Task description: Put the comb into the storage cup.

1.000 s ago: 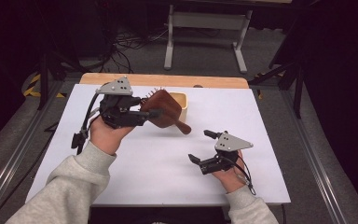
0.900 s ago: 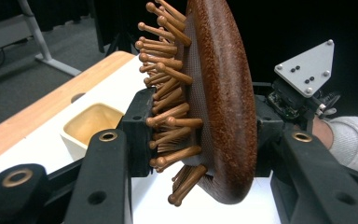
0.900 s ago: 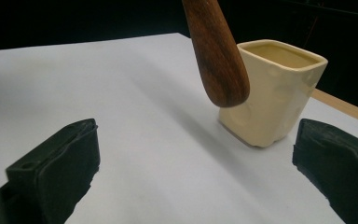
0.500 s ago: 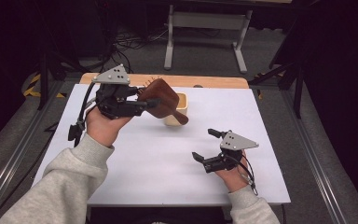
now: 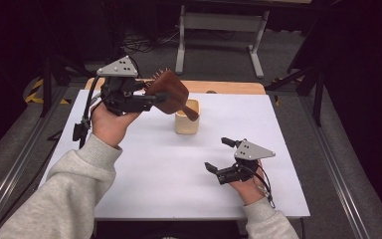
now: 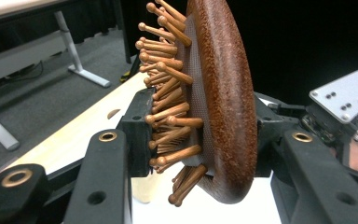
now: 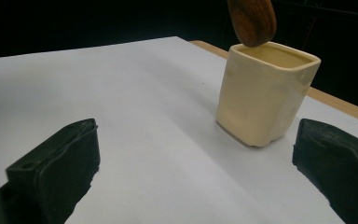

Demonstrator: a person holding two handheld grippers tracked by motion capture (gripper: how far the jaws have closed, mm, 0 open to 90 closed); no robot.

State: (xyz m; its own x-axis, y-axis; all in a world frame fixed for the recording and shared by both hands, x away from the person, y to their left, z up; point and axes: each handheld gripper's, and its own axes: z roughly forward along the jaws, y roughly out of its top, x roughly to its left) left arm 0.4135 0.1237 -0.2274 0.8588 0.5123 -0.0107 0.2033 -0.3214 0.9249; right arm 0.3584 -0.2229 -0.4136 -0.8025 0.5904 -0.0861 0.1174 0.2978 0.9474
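One white sheet (image 5: 144, 169) covers the wooden table (image 5: 229, 87), dark room around.

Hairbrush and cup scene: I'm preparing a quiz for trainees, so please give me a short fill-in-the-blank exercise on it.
1. The left gripper is shut on a wooden ____.
2. The handle of the hairbrush hangs just above a cream-coloured ____.
3. The right gripper rests on the white table with its jaws ____.
4. The cup stands ____ on the table.

Missing words: hairbrush; cup; open; upright
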